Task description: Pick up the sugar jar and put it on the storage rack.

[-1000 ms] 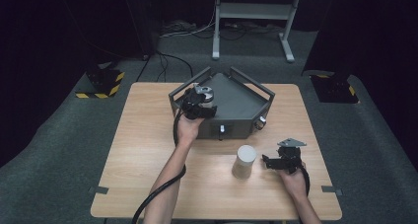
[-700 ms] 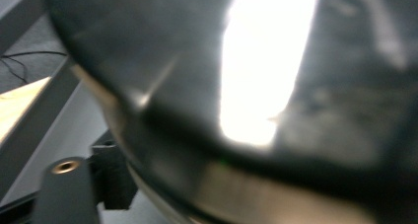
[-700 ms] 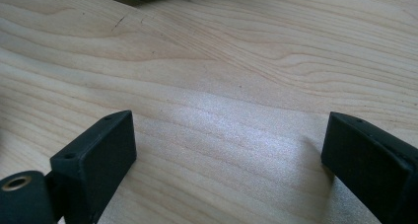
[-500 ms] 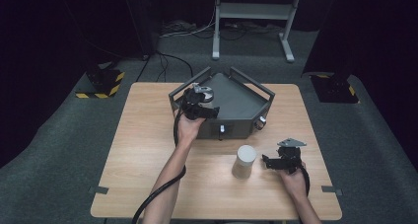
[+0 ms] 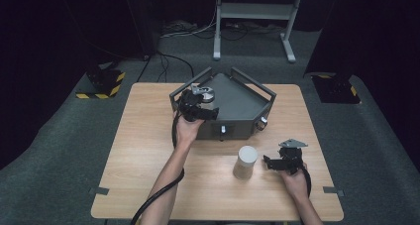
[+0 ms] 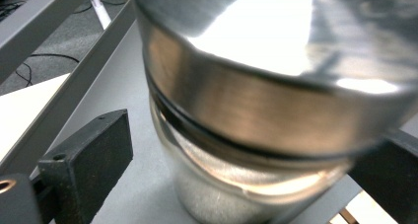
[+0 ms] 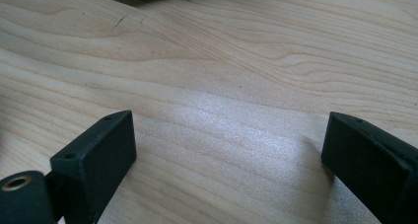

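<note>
Left gripper [image 6: 231, 184]: jaws have just been opening and now stand wide, 1 on each side of a shiny metal cup [image 6: 256, 115]. In the left gripper view there is a gap between the left pad and the cup wall; the right pad lies partly behind the cup, contact there cannot be told. No grip on the cup.

Cup: stands upright on the grey floor of the grey tray [image 5: 237, 103], in the tray's near-left corner as seen from the high view, where it shows as a small bright disc [image 5: 205, 93] just beyond the left gripper [image 5: 198, 106]. A band runs round the cup below its rim. The tray's grey rail passes behind it.

Right gripper [image 7: 226, 155]: jaws spread wide with nothing between them, held low over the bare wooden table [image 7: 222, 61]. In the high view it [image 5: 277, 161] sits at the near-right part of the table, pointing toward a white cylinder [image 5: 245, 161] just beside it, not touching.

The tray sits at the far middle of the table, 2 small knobs on its front face. A black cable trails from each gripper toward the person.
</note>
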Motion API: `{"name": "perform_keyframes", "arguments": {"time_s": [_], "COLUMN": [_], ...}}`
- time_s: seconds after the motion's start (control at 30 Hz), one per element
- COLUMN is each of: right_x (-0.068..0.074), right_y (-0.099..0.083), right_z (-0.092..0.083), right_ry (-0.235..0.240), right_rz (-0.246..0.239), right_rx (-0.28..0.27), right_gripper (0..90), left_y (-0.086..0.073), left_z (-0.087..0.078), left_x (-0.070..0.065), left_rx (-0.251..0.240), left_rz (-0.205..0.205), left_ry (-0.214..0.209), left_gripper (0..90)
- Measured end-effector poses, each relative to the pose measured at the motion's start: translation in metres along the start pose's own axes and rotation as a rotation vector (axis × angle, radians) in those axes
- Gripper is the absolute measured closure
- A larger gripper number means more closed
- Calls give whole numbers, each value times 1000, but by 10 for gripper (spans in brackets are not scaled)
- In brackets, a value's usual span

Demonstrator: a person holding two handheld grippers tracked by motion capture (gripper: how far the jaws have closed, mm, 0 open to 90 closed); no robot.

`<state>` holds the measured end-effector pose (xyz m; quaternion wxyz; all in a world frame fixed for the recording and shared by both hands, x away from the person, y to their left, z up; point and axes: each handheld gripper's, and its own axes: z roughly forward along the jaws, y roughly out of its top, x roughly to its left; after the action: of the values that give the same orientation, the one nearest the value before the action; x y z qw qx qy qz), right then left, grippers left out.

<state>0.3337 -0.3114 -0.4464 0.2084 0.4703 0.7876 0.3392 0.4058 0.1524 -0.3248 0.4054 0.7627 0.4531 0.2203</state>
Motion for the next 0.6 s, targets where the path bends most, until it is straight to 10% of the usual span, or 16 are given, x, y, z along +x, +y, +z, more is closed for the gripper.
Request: {"name": "perform_keyframes", "arguments": {"time_s": [0.6], "right_x": [0], "right_y": [0], "right_z": [0], "right_ry": [0], "right_rz": [1], "right_rx": [0], "right_gripper": [62], "left_y": [-19], "left_z": [-31], "left_x": [-9], "left_rx": [-40], "left_rz": [50], "left_ry": [14], "left_gripper": [52]}}
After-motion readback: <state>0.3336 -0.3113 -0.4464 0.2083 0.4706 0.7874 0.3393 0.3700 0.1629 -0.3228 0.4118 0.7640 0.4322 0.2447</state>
